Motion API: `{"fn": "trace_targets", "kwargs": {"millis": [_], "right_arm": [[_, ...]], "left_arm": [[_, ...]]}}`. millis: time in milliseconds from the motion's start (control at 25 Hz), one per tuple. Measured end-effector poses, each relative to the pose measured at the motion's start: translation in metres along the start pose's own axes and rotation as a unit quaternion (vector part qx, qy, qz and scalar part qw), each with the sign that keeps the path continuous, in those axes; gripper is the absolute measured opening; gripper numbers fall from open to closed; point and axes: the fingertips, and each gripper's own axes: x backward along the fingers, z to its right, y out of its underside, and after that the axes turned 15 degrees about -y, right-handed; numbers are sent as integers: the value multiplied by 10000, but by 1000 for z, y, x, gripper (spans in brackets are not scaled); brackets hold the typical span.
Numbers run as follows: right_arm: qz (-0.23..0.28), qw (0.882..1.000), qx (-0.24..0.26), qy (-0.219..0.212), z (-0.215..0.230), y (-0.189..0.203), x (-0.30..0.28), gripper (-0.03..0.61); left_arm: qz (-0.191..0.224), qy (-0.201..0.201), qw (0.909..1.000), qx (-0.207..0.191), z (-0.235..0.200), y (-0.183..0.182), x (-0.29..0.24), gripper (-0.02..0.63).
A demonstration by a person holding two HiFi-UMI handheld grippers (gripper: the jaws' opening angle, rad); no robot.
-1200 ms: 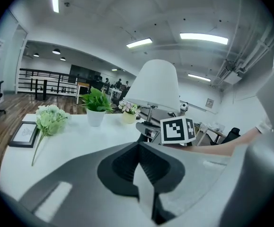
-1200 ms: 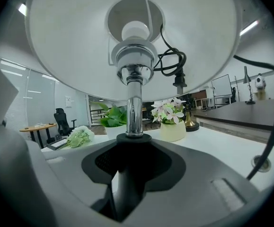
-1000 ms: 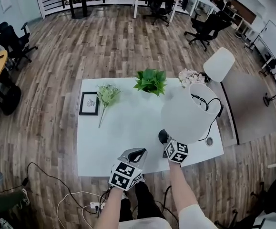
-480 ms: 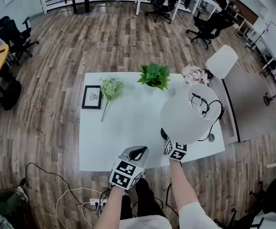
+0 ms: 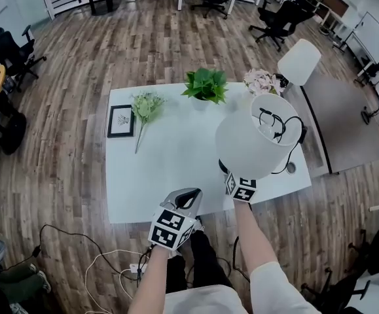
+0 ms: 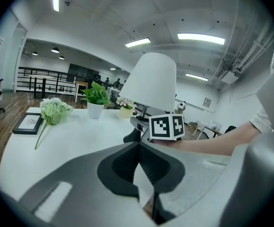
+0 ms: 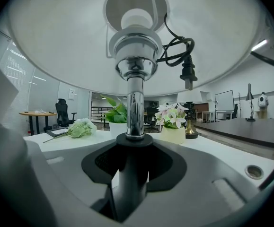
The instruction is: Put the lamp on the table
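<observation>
The lamp has a wide white shade [image 5: 254, 142] on a chrome stem [image 7: 135, 112], and its black cord and plug [image 7: 188, 74] are tucked inside the shade. My right gripper [image 5: 240, 187] is shut on the stem just above the dark base [image 5: 223, 167], which is at the near right part of the white table [image 5: 169, 169]. I cannot tell whether the base rests on the tabletop. From the left gripper view, the lamp [image 6: 150, 82] stands upright just ahead. My left gripper [image 5: 176, 221] is shut and holds nothing, hovering at the table's front edge.
A potted green plant [image 5: 204, 85], a pot of pink flowers [image 5: 261, 82], a loose flower bunch [image 5: 145, 106] and a black picture frame [image 5: 120, 121] lie along the table's far half. A cable hole [image 5: 290, 168] sits near the right edge. Another white lampshade [image 5: 298, 62] stands beyond the table's corner.
The right gripper and lamp have shifted slightly farther in over the table from its front edge. The left gripper has stayed at the front edge, shut.
</observation>
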Motion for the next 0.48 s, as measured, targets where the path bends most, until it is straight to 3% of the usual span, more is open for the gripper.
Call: {"fn": "trace_targets", "kwargs": {"millis": [200,480], "right_arm": [[-105,9998,43,-163,-1,6,4,179],[-288,9991,195,-262,-9,16,29,170]], "left_arm": [[41,19,9998,-205,8,-1,10,0],[-53,-104,9983,-569,3,11,37,0]]}}
